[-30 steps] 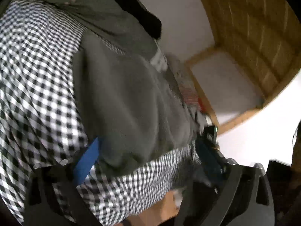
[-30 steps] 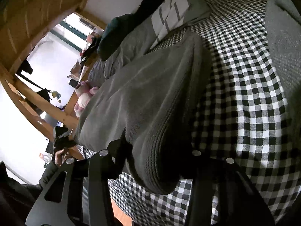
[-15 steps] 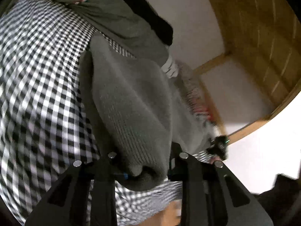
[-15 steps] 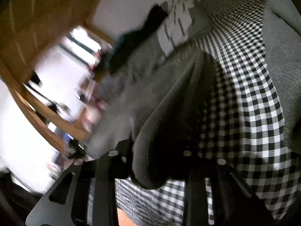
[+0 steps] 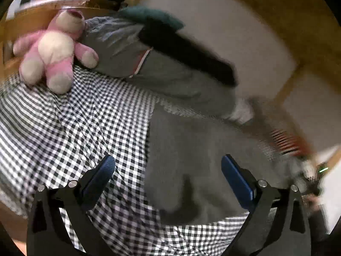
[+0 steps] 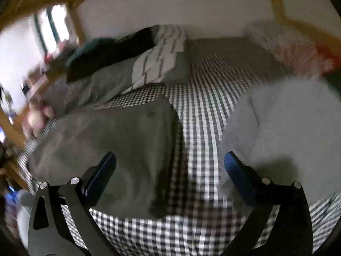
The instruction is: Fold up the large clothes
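A dark grey knitted garment lies folded flat on the black-and-white checked bedsheet. It also shows in the right wrist view, left of centre. My left gripper is open and empty, just above the garment's near left edge. My right gripper is open and empty, over the garment's right edge and the sheet. Both views are blurred by motion.
A lighter grey folded garment lies to the right. A pink plush bear sits at the bed's far left. A grey pillow, dark clothes and a striped pillow lie along the wall. Wooden bed frame surrounds.
Both grippers were shut on the dark grey garment. They have opened and let it go; it now lies flat on the sheet, and both grippers have pulled back.
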`<act>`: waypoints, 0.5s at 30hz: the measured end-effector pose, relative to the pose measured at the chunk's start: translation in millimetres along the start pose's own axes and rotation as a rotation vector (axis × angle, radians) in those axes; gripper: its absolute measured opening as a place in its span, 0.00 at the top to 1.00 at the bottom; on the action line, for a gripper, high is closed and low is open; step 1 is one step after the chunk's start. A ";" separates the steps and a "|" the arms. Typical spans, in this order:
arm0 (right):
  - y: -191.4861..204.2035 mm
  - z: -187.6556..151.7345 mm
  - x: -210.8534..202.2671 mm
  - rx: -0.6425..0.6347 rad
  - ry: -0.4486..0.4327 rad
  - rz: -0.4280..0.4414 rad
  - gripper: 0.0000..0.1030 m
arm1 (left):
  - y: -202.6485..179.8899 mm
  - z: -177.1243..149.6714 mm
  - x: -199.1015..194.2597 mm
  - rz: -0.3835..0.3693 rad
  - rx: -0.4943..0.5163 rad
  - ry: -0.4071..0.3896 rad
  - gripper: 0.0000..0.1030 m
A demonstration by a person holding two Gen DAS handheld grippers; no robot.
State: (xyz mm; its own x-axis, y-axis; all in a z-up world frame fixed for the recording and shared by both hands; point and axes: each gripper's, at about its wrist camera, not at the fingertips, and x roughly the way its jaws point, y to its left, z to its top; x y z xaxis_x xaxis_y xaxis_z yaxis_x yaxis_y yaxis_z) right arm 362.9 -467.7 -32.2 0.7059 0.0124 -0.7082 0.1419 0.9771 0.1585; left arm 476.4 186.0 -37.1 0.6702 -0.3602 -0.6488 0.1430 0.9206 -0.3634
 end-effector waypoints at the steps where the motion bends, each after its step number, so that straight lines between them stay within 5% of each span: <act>1: 20.9 7.2 9.8 -0.040 0.032 -0.008 0.03 | -22.5 0.3 15.8 0.031 -0.003 0.037 0.05; 4: 102.6 20.2 61.8 -0.162 0.161 -0.047 0.03 | -86.3 -19.6 78.0 0.001 0.099 0.187 0.05; 6: 134.2 16.7 96.0 -0.174 0.261 -0.019 0.03 | -123.0 -38.4 122.9 0.177 0.228 0.233 0.05; 8: 156.4 1.1 135.1 -0.212 0.376 -0.042 0.03 | -130.1 -49.7 143.4 0.245 0.279 0.232 0.04; 12: 129.3 -10.1 153.9 -0.118 0.423 0.036 0.03 | -83.3 -50.9 144.7 0.087 0.177 0.299 0.04; 15: 118.7 -6.6 131.0 -0.097 0.385 -0.019 0.03 | -77.7 -52.6 114.4 0.100 0.188 0.283 0.04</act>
State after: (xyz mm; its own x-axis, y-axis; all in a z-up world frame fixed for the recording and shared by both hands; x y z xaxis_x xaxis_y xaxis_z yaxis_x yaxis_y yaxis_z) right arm 467.6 -348.7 -110.7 0.3890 0.0547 -0.9196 0.0737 0.9932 0.0902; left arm 503.7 65.4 -118.3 0.4634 -0.2706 -0.8438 0.2360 0.9555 -0.1768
